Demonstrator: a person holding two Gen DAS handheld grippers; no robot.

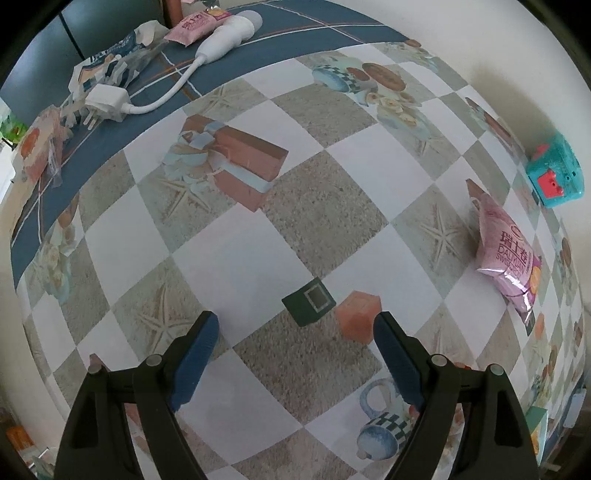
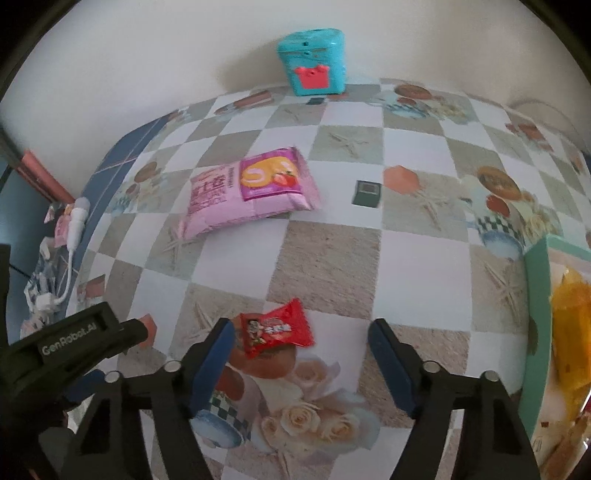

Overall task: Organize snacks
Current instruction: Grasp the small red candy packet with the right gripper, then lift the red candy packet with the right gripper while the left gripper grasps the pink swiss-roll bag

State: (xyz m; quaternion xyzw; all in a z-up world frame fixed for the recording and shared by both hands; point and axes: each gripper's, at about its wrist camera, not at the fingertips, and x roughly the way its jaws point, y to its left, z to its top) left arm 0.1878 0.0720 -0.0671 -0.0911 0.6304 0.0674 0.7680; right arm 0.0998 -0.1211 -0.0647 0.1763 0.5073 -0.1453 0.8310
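Note:
In the right wrist view a small red snack packet (image 2: 275, 332) lies flat on the checkered tablecloth between the fingers of my right gripper (image 2: 301, 326). It sits close to the left finger and well apart from the right one, so the jaws stand open around it. A pink swiss-roll bag (image 2: 251, 192) lies farther off; the left wrist view shows this bag (image 1: 506, 251) at the right. My left gripper (image 1: 295, 319) hangs open above the cloth with nothing in it. A small dark green square piece (image 1: 308, 301) lies just beyond its fingertips.
A teal toy box (image 2: 312, 62) stands against the wall. A green tray (image 2: 537, 295) with yellow packets sits at the right edge. At the far left lie a white plug and cable (image 1: 110, 99), a white handheld device (image 1: 231, 31), another pink bag (image 1: 197, 24) and wrappers.

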